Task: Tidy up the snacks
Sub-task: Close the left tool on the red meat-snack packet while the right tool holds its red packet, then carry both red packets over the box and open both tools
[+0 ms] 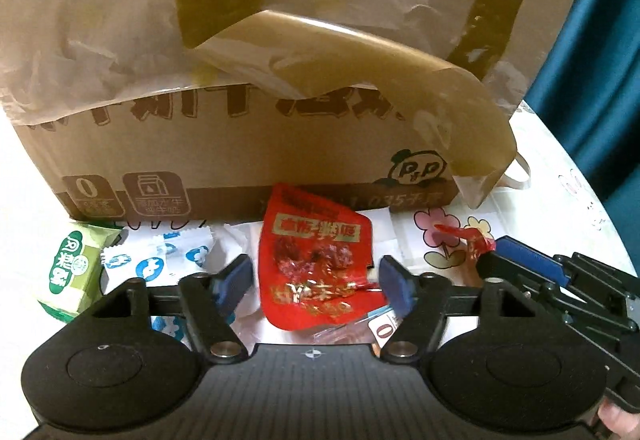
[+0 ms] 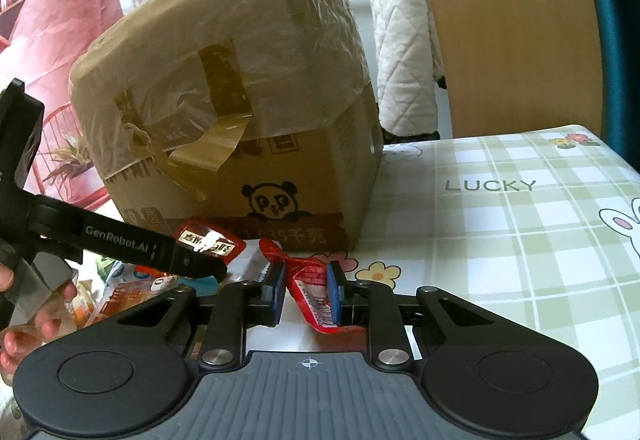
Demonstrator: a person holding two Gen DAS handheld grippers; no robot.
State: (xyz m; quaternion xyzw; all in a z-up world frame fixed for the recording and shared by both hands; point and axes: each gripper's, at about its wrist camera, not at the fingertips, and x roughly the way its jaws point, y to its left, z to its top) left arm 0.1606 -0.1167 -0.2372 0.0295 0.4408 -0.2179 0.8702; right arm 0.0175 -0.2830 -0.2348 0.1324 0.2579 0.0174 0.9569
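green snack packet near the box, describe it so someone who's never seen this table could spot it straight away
Find the big taped cardboard box with the panda logo on the table. In the left wrist view, a pile of snacks lies in front of it; the green snack packet sits at the pile's far left, below the box's left corner. It is the only green one, beside blue-and-white wrappers and a large red pouch.

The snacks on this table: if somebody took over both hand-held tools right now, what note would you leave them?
Left tool: open, lowered over the big red packet, not gripping it.
Right tool: shut on a small red packet, just above the tablecloth.
Other snacks: a green packet and blue-and-white sweets lie loose in front of the taped cardboard box.
Done: one packet picked up. Left: the others still need sorting; the box looks closed.
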